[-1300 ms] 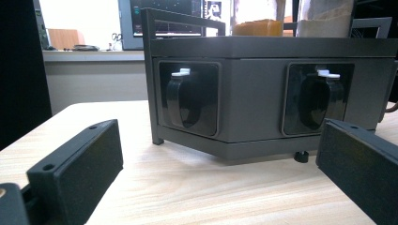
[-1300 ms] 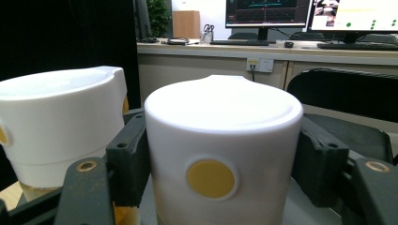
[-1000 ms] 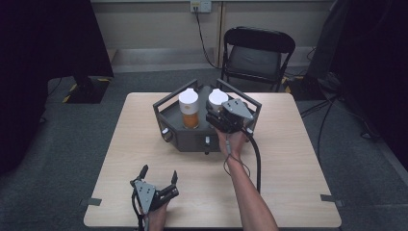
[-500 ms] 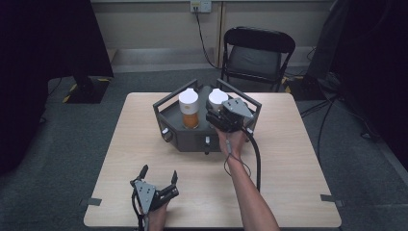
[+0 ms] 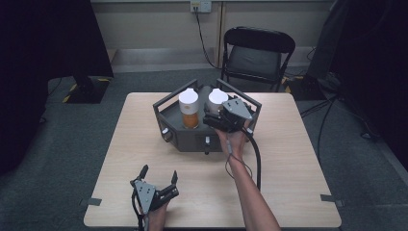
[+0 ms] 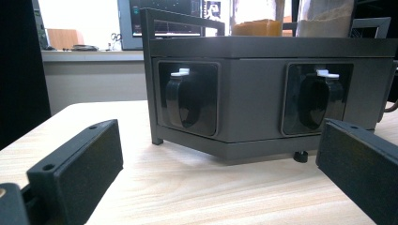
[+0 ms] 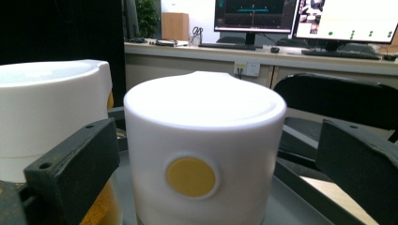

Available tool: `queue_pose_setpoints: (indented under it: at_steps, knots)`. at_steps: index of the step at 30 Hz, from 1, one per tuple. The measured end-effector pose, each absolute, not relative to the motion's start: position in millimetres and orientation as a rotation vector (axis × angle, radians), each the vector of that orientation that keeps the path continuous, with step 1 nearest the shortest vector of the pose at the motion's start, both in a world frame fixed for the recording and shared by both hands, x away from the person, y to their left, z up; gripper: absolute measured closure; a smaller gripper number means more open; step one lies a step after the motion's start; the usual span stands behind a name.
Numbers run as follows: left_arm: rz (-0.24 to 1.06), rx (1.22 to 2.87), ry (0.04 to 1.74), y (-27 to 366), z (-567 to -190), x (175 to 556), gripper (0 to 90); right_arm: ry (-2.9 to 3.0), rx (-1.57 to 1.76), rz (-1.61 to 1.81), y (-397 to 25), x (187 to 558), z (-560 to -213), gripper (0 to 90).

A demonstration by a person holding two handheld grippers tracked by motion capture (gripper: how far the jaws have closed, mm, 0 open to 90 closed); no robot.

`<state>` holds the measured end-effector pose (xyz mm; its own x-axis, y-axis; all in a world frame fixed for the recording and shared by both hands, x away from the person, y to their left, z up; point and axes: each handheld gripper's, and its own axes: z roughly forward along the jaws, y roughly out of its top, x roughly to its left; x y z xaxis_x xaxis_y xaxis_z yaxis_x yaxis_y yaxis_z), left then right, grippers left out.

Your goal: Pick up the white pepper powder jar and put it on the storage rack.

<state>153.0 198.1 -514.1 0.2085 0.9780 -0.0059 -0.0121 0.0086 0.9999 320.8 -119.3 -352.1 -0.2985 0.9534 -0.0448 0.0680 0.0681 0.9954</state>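
A dark grey rack [image 5: 185, 139] stands at the middle of the table and carries two jars with white lids. The left jar [image 5: 189, 108] holds orange contents. My right gripper [image 5: 215, 117] is at the right jar [image 5: 217, 97], open. In the right gripper view its jaws stand either side of that jar's white lid [image 7: 202, 140], which has a yellow dot, with a gap on both sides. My left gripper [image 5: 159, 172] rests open near the table's front edge with nothing between its jaws. It faces the rack's front [image 6: 253, 108], which has two black knobs with white tips.
The wooden table [image 5: 288, 159] has free room to the left, right and front of the rack. A black folding chair [image 5: 255, 53] stands behind the table. The right gripper's cable [image 5: 256, 159] runs along the forearm.
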Motion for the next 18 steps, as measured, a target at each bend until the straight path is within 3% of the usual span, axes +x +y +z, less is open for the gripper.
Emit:
queue_pose_setpoints:
  at_steps: [18]
  knots:
    - [1.054, 1.287, 1.047, 198, -514, 153, 0.0, 1.505, 1.032, 1.402, -127, 309, -359, 0.0]
